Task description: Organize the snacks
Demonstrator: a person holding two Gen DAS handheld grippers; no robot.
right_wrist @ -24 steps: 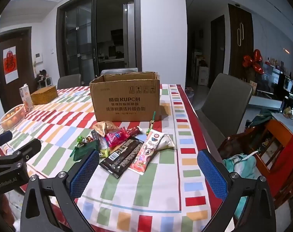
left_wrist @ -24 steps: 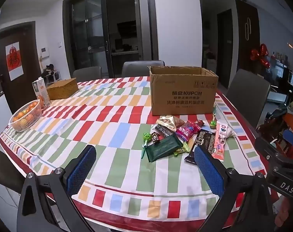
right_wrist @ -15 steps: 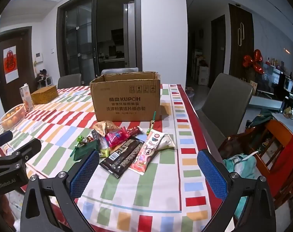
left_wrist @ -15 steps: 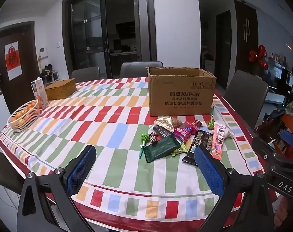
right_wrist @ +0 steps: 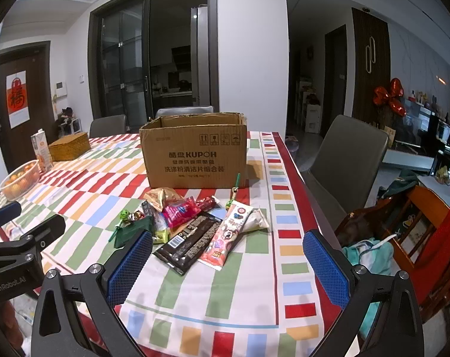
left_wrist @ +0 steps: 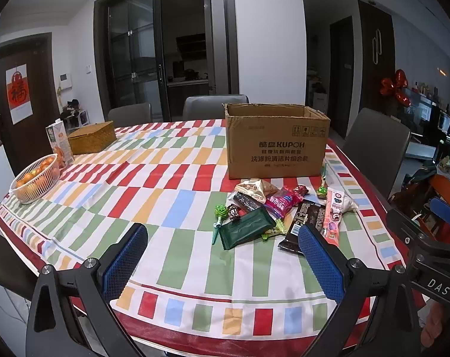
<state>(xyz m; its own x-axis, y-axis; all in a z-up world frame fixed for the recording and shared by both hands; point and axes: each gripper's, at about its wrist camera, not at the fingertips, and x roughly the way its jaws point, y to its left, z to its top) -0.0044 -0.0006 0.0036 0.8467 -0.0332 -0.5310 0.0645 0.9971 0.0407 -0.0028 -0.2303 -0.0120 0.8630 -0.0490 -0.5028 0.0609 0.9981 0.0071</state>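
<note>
The cardboard box (left_wrist: 277, 141), well ahead of the claws, stands with its opening above both lenses, so its inside is hidden. In the snack pile, the dark green packet (left_wrist: 245, 232) covers part of the wrappers beneath it, and the left gripper's (left_wrist: 222, 260) right pad (left_wrist: 321, 263) hides the near corner of the black chocolate bar (left_wrist: 302, 220). Print on the small candies is too small to read. The gripper bodies run off the bottom edge.

Snack pile (right_wrist: 192, 223) before open cardboard box (right_wrist: 195, 154), wide-spread right tongs (right_wrist: 228, 264) empty.
</note>
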